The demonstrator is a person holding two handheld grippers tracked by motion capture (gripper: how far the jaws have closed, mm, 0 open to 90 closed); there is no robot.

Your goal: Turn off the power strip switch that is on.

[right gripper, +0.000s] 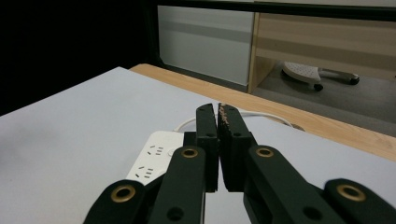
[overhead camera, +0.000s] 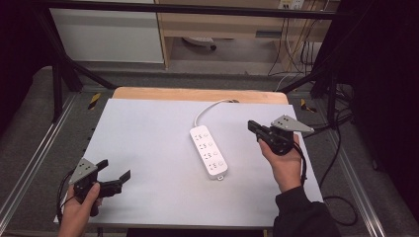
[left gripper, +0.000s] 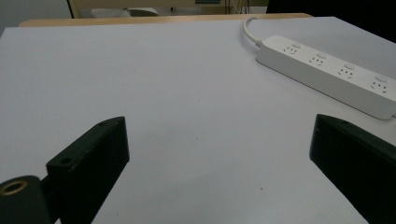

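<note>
White-topped bench [overhead camera: 148, 148] carries the power strip [overhead camera: 208, 151] mid-surface, right tool [overhead camera: 253, 126] closed empty beside it, left tool [overhead camera: 114, 174] wide open, empty; a careless reach could shove the strip askew.

A white power strip [overhead camera: 208, 151] lies on a pale grey table [overhead camera: 148, 148], both grippers black

I see even, soft overhead light on the white table sheet [overhead camera: 148, 148], with dark surroundings on both sides of it. The power strip [overhead camera: 208, 151] casts only a faint shadow beside itself. No glare appears on the sheet. In the right gripper view, the near jaws look slightly soft; the background beyond the strip is mildly blurred.
</note>
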